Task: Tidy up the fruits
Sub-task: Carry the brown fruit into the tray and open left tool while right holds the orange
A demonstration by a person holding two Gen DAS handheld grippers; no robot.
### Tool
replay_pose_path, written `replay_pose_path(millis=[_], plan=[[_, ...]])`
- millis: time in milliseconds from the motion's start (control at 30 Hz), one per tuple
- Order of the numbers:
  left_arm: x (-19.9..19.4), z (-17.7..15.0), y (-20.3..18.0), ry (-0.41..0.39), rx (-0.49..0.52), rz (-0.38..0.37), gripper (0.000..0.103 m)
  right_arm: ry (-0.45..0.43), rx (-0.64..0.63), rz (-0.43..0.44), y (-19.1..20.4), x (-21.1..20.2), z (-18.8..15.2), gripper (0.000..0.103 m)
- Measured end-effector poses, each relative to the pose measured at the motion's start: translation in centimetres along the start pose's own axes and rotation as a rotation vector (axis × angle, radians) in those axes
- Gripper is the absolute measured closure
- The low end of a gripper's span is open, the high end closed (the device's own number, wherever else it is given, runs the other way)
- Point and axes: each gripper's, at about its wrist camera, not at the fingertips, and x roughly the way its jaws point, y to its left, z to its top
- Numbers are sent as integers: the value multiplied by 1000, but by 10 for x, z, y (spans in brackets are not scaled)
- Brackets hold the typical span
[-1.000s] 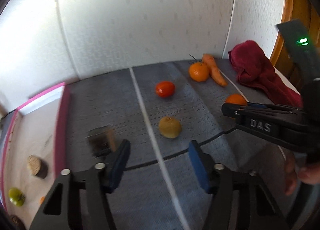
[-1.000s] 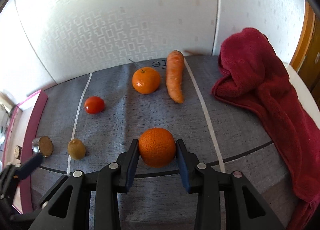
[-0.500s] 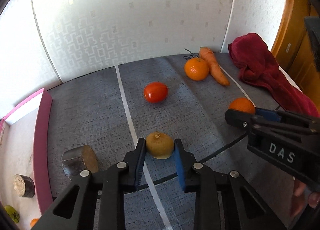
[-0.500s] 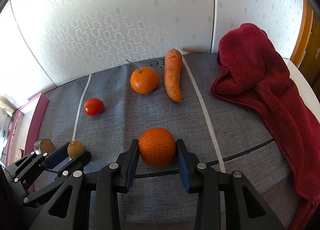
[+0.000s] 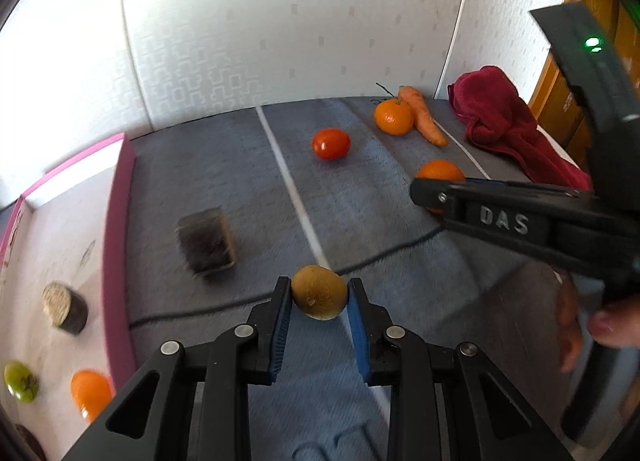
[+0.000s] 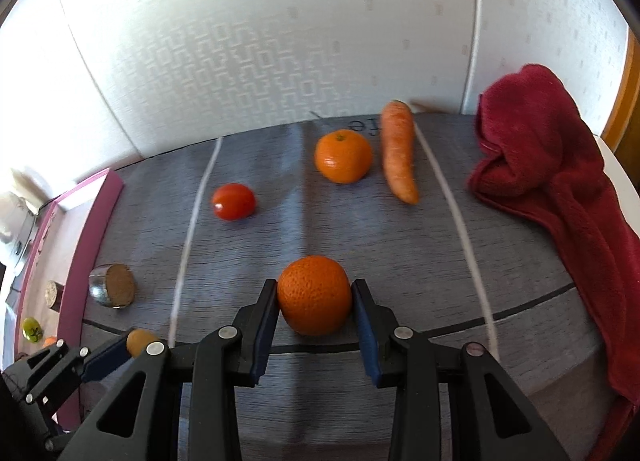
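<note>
My left gripper (image 5: 319, 299) is shut on a brown kiwi (image 5: 319, 297), held just above the grey mat. My right gripper (image 6: 315, 295) is shut on an orange (image 6: 314, 295), its blue pads pressed to both sides. From the left wrist view that orange (image 5: 439, 173) shows partly behind the right gripper's black body. From the right wrist view the kiwi (image 6: 140, 342) peeks out between the left gripper's fingers at the lower left. A pink-rimmed tray (image 5: 118, 221) on the left holds a small orange (image 5: 90, 391) and a green fruit (image 5: 20, 381).
On the grey mat (image 6: 360, 229) lie a tomato (image 6: 233, 201), a second orange (image 6: 343, 156) and a carrot (image 6: 398, 149). A dark red towel (image 6: 552, 173) is heaped at the right. A short brown cylinder (image 5: 206, 239) stands by the tray; another (image 5: 64, 303) sits inside it.
The left gripper moved up to the kiwi and shut on it, then drew back toward the tray side with it. The right gripper stays shut on its orange.
</note>
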Motion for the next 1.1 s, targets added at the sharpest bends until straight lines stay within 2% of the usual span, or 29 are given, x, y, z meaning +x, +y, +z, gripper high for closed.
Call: replay_pose_path(millis=[333, 500, 667, 867, 1100], plan=[[-38, -21, 18, -26, -20, -21, 75, -8, -29, 54, 19, -2, -6, 67], [-60, -28, 30, -51, -30, -6, 75, -22, -59, 72, 30, -7, -9, 67], [-81, -46, 67, -62, -137, 17, 75, -36, -66, 90, 37, -9, -10, 67], [-85, -61, 112, -79, -288, 65, 75, -54, -79, 110, 45, -13, -12, 67], [-94, -65, 129, -106, -342, 97, 75, -81, -91, 145, 55, -20, -17, 67]])
